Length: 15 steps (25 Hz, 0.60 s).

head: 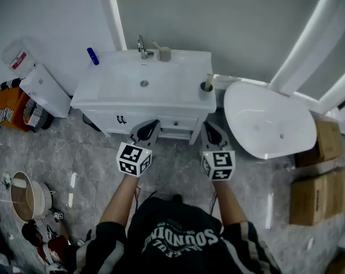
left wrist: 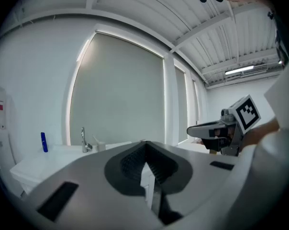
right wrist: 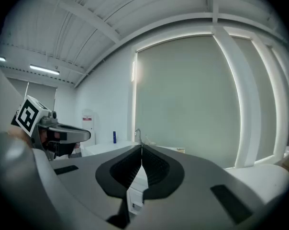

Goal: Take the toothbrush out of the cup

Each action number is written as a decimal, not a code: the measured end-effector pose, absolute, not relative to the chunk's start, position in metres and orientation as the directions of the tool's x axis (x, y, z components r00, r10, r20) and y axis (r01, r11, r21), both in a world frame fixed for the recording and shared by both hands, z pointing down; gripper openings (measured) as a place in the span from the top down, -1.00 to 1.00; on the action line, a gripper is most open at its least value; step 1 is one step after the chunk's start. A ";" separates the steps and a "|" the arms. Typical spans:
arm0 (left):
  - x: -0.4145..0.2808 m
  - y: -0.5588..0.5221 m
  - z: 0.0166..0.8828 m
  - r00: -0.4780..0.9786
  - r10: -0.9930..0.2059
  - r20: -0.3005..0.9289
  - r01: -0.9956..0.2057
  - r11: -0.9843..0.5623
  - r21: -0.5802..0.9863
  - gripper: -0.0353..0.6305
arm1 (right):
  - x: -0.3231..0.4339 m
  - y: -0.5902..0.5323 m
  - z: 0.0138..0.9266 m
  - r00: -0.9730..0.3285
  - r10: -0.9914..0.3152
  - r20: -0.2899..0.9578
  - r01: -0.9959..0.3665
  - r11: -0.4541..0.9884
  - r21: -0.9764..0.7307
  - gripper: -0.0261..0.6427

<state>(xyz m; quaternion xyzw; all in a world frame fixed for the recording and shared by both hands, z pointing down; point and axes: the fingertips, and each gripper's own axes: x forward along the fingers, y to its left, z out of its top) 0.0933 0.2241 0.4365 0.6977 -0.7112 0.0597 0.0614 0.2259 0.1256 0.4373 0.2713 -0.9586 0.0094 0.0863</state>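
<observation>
Left tongs and right tongs — both clenched, empty — hover well short of the cup; its toothbrush leans left — slightly nearer the left tongs.

The right gripper, jaws pressed together on nothing, is pointing toward a white washstand bearing a faucet and blue bottle, while the left gripper is hovering alongside.

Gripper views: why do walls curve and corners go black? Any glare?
Left gripper view: the wide lens bows the window, corners fall outside its circle. Right gripper view: same bowing, soft even light. Head view: sink top nearly washed-out white, small glints on the floor.
</observation>
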 end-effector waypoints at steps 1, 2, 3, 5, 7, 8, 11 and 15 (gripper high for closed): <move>0.094 0.225 0.437 -0.018 -0.986 0.167 -1.000 0.019 0.002 0.89 | 0.228 0.126 0.438 -0.840 -0.517 0.163 -0.521 0.853 0.020 0.92; 0.095 0.226 0.437 -0.017 -0.986 0.163 -1.000 0.017 0.004 0.89 | 0.229 0.127 0.438 -0.843 -0.515 0.156 -0.520 0.854 0.011 0.92; 0.096 0.227 0.437 -0.014 -0.987 0.159 -1.000 0.015 0.005 0.89 | 0.231 0.128 0.439 -0.846 -0.513 0.148 -0.518 0.855 0.005 0.92; 0.099 0.230 0.438 -0.007 -0.988 0.152 -1.000 0.009 0.009 0.89 | 0.234 0.131 0.439 -0.854 -0.504 0.129 -0.509 0.861 -0.003 0.92; 0.101 0.233 0.441 -0.002 -0.988 0.151 -1.000 0.004 0.011 0.89 | 0.235 0.134 0.441 -0.862 -0.492 0.119 -0.496 0.868 -0.005 0.92; 0.102 0.233 0.442 0.001 -0.988 0.154 -1.000 0.001 0.010 0.89 | 0.236 0.135 0.443 -0.865 -0.488 0.120 -0.491 0.871 -0.004 0.92; 0.106 0.232 0.448 0.004 -0.986 0.165 -1.000 -0.003 0.005 0.89 | 0.238 0.135 0.449 -0.867 -0.482 0.130 -0.487 0.874 -0.004 0.92; 0.106 0.234 0.448 -0.001 -0.987 0.158 -1.000 0.002 0.004 0.89 | 0.240 0.134 0.451 -0.868 -0.481 0.123 -0.485 0.874 -0.009 0.92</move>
